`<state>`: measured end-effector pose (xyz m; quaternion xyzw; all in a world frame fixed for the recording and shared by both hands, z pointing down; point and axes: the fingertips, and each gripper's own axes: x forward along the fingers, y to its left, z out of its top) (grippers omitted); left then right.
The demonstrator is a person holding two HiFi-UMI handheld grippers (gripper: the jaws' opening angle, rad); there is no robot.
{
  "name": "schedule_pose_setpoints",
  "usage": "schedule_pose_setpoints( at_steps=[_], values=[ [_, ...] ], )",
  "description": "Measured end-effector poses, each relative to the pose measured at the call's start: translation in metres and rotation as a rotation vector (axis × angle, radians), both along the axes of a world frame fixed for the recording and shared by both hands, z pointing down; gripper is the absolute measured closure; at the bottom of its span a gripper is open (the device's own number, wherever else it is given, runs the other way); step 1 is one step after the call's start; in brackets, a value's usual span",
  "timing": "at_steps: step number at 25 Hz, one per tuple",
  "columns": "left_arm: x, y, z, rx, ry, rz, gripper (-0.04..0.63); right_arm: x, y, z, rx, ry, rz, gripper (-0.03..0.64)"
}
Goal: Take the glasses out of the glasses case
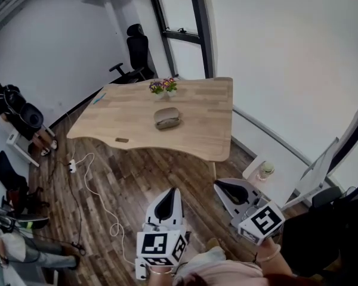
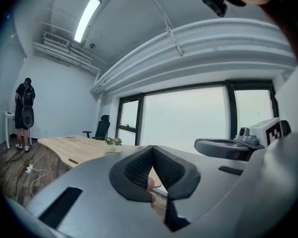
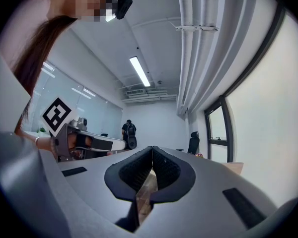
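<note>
A grey-brown glasses case (image 1: 167, 118) lies closed near the middle of the wooden table (image 1: 197, 136), far ahead of me. No glasses are visible outside it. My left gripper (image 1: 167, 205) and right gripper (image 1: 232, 190) hang low over the floor, well short of the table's near edge. Both are shut with nothing between the pads. In the left gripper view the left gripper (image 2: 152, 156) points towards the table (image 2: 74, 148). The right gripper (image 3: 152, 158) tilts upward at the room.
A small pot of flowers (image 1: 163, 87) stands behind the case. A dark slot (image 1: 122, 140) sits near the table's front left edge. A white cable (image 1: 98, 195) runs over the wood floor. A black office chair (image 1: 135, 53) stands at the back, and a person (image 1: 18, 115) at the far left.
</note>
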<state>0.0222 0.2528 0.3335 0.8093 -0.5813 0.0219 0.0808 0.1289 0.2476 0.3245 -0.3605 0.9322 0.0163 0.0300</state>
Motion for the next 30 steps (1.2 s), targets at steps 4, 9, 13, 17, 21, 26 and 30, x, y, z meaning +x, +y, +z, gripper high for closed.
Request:
schedule_pose_setpoints(
  at_steps=[4, 9, 13, 17, 21, 26, 30],
  values=[
    [-0.005, -0.028, 0.003, 0.003, 0.018, -0.008, 0.595, -0.007, -0.029, 0.001, -0.001, 0.01, -0.014, 0.615],
    [-0.008, -0.059, 0.005, 0.012, 0.04, -0.006, 0.595, -0.016, -0.059, 0.001, 0.009, 0.033, -0.033, 0.615],
    [-0.007, -0.074, 0.009, 0.013, 0.054, -0.005, 0.595, -0.02, -0.073, -0.002, 0.013, 0.03, -0.046, 0.615],
    [-0.007, -0.08, 0.015, 0.005, 0.057, -0.005, 0.595, -0.024, -0.083, 0.003, 0.03, 0.058, -0.059, 0.615],
    [-0.015, -0.08, 0.017, -0.002, 0.058, -0.02, 0.595, -0.032, -0.087, 0.009, 0.017, 0.068, -0.075, 0.615],
    [-0.027, -0.082, 0.014, 0.005, 0.087, -0.044, 0.595, -0.045, -0.089, 0.009, -0.003, 0.064, -0.103, 0.615],
    [-0.031, -0.083, 0.017, -0.002, 0.081, -0.055, 0.595, -0.05, -0.094, 0.011, 0.004, 0.075, -0.118, 0.615]
  ],
)
